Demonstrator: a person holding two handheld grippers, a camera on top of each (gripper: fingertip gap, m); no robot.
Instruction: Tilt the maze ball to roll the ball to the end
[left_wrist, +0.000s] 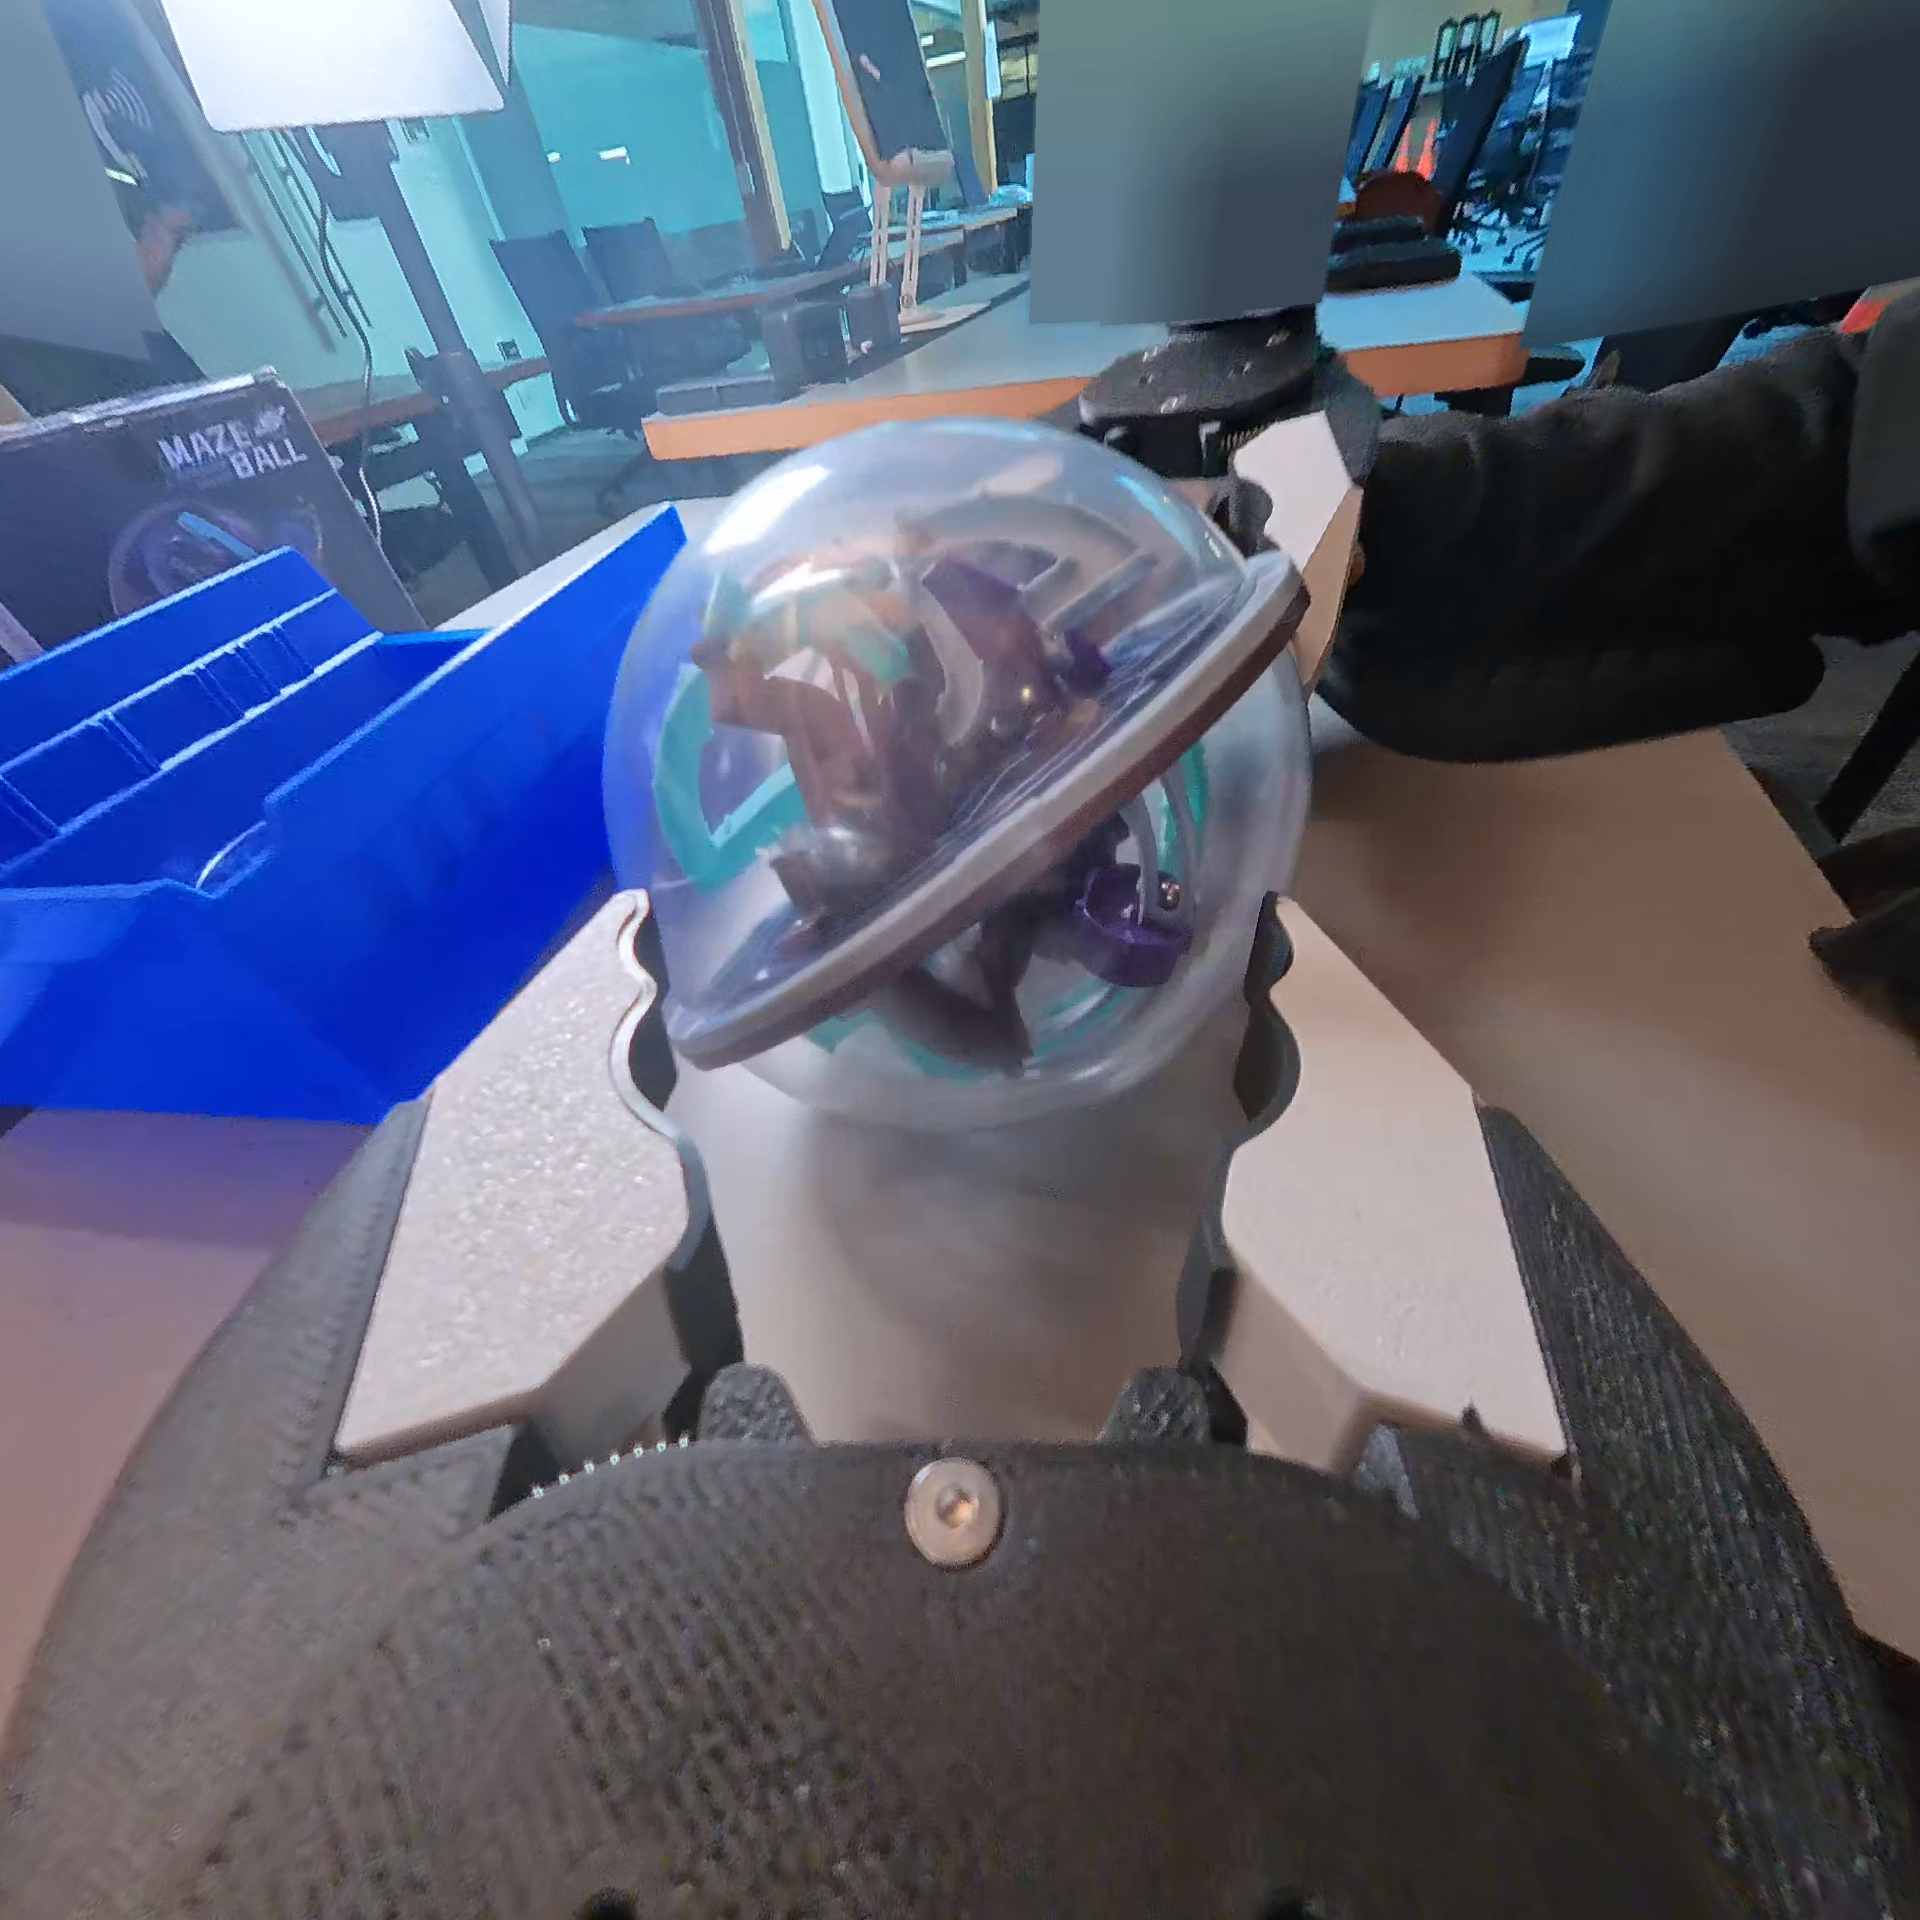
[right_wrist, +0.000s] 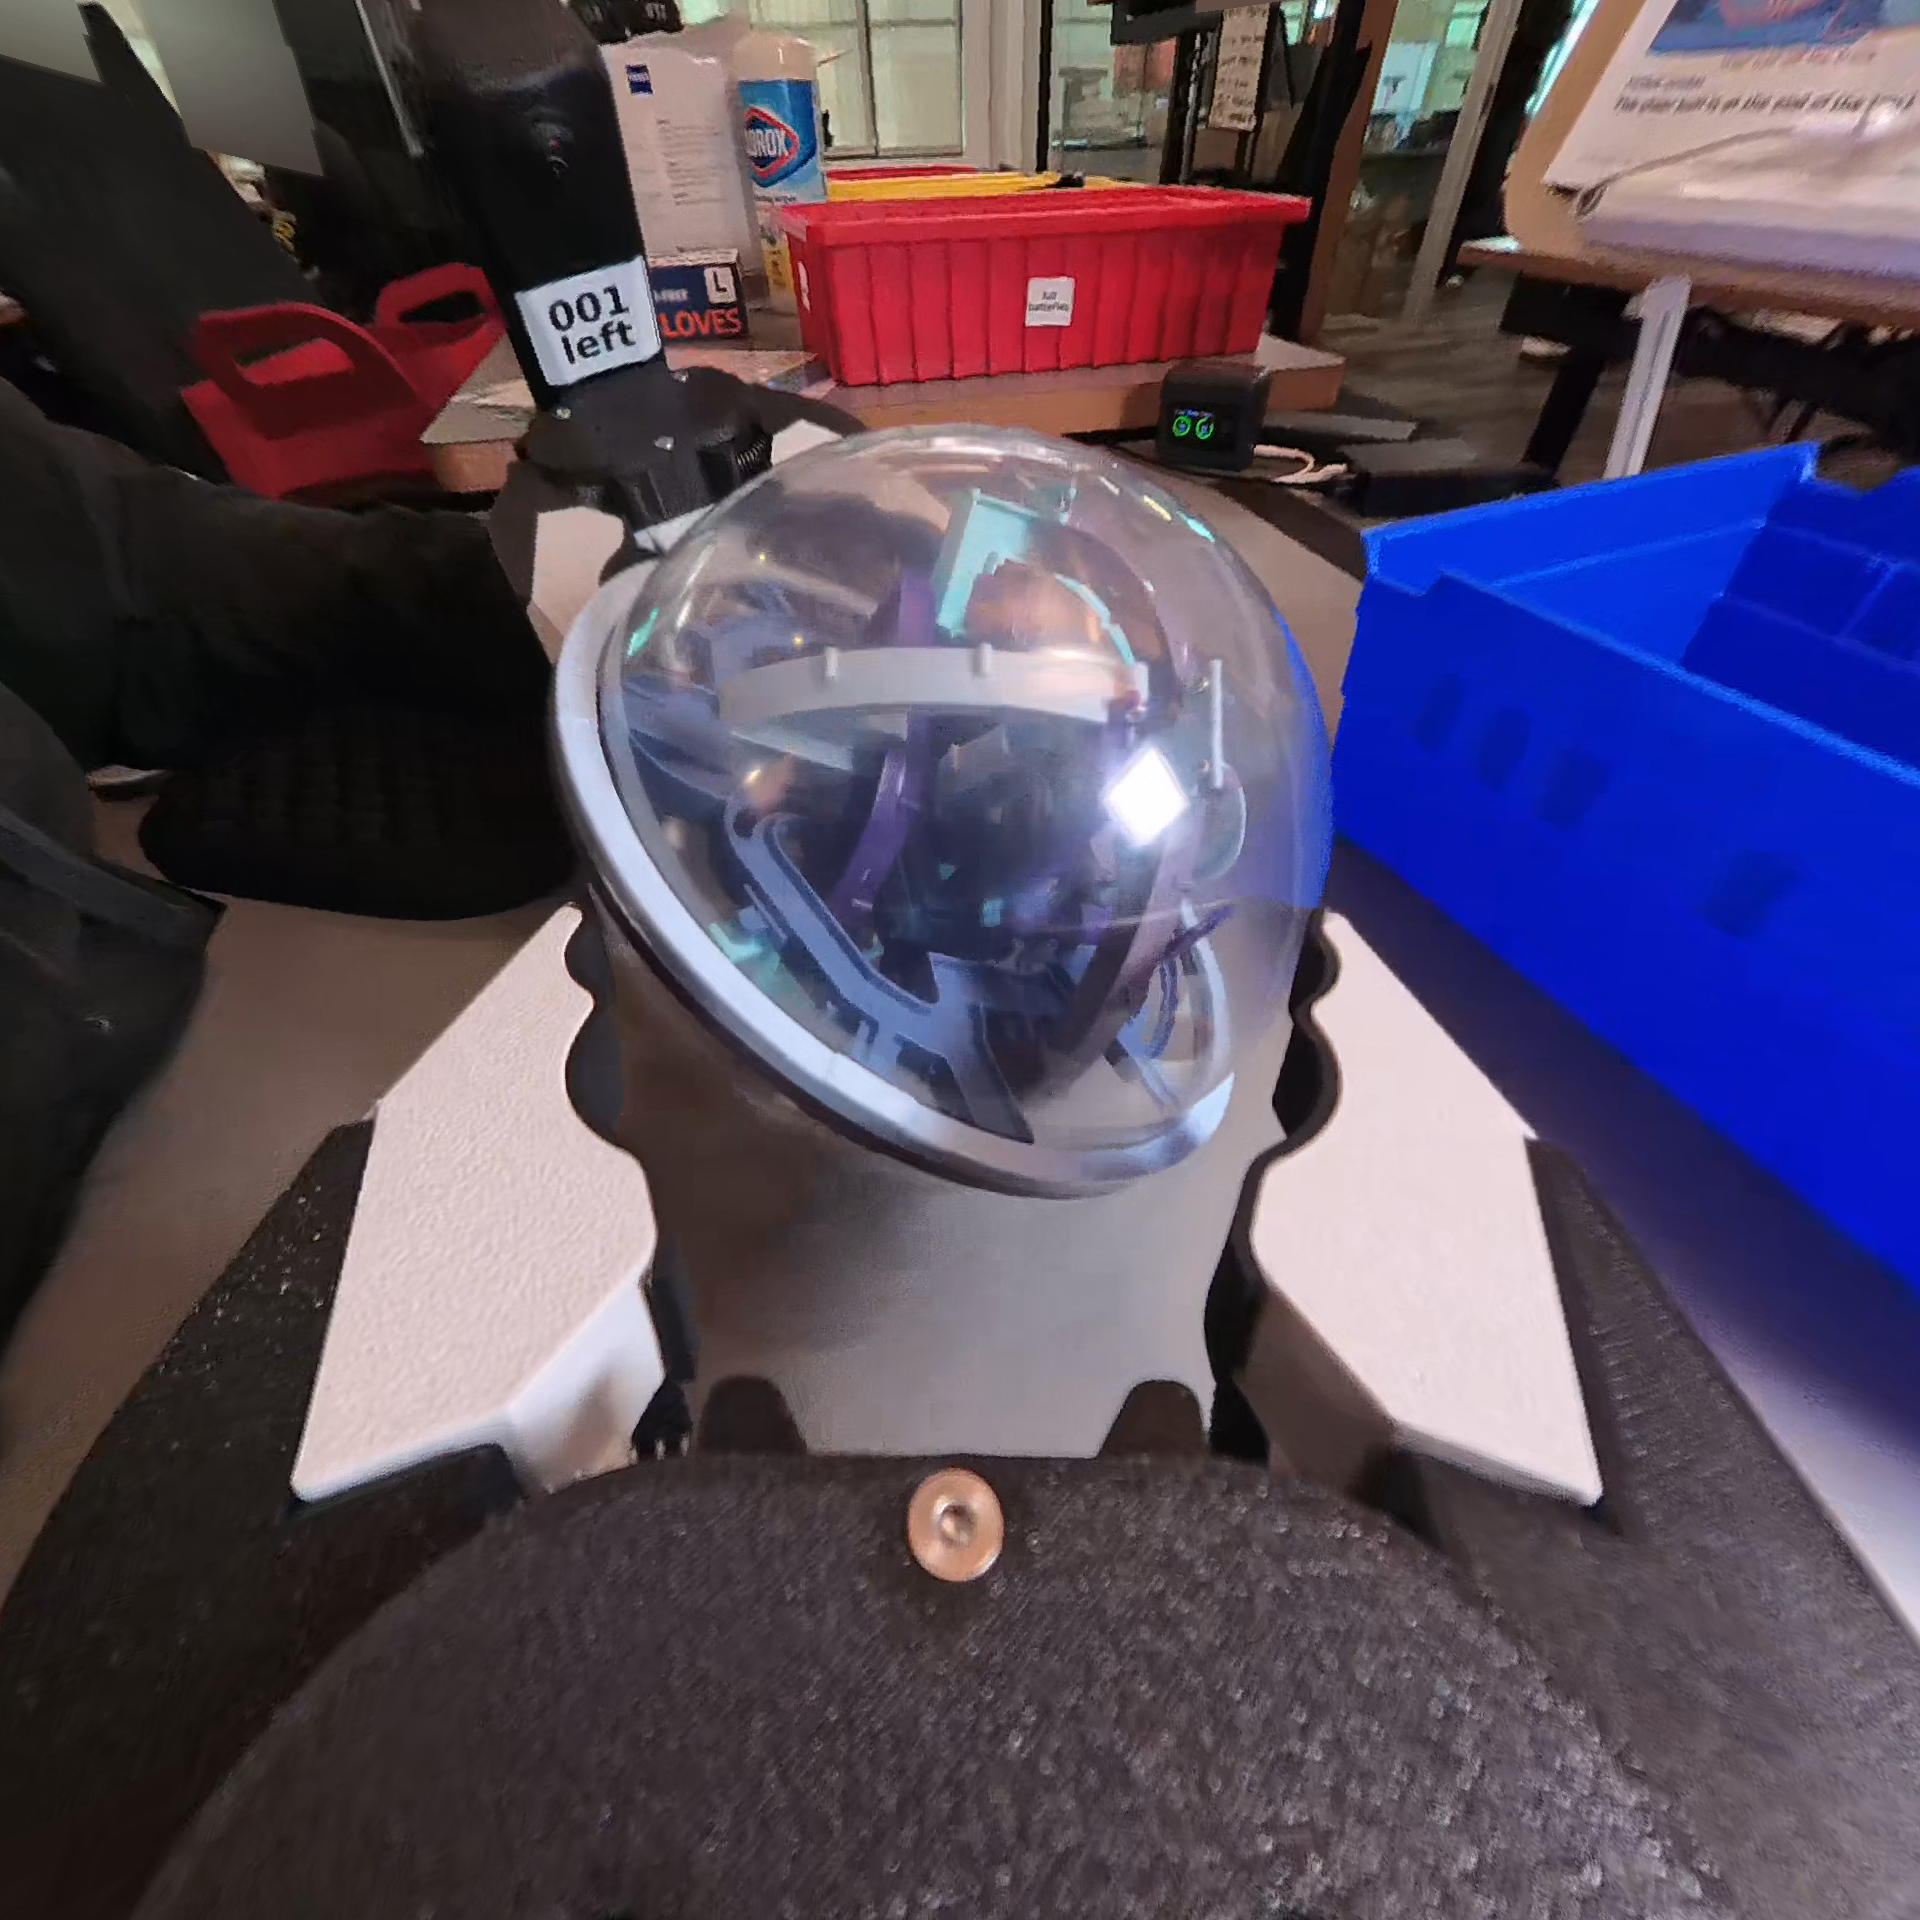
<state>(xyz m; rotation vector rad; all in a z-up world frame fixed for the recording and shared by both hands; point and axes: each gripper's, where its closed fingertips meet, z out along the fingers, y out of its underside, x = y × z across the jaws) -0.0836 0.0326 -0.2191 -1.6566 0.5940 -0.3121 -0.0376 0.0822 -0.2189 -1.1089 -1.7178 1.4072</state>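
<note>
Maze ball (left_wrist: 956, 769) is held up off the table (left_wrist: 1507, 935), pinched from 2 opposite sides: left gripper (left_wrist: 951, 997) on one side, right gripper (right_wrist: 951, 1039) on the other. Both sets of jaws are spread wide and pressed against the clear shell, so each is gripping the sphere at roughly its widest part. My read: a 2-sided hold lets the person rotate the sphere on any axis without setting it down, which is what rolling the inner ball needs

Orientation: a sphere has no long axis, so the grey seam ring (left_wrist: 997, 842) is the reference. It is tilted steeply. In the left wrist view it runs from low-left to high-right; in the right wrist view the same ring (right_wrist: 727, 997) runs from upper-left down to lower-right, so the dome above the seam leans toward the blue bin (right_wrist: 1662, 790)

Small steel ball (left_wrist: 1171, 896) sits below the ring by a purple track piece (left_wrist: 1127, 920). Cannot tell how far that is from the end

Blue bin is just beside the sphere, not touching it. A gloved hand (left_wrist: 1558, 582) holds the far gripper
</note>
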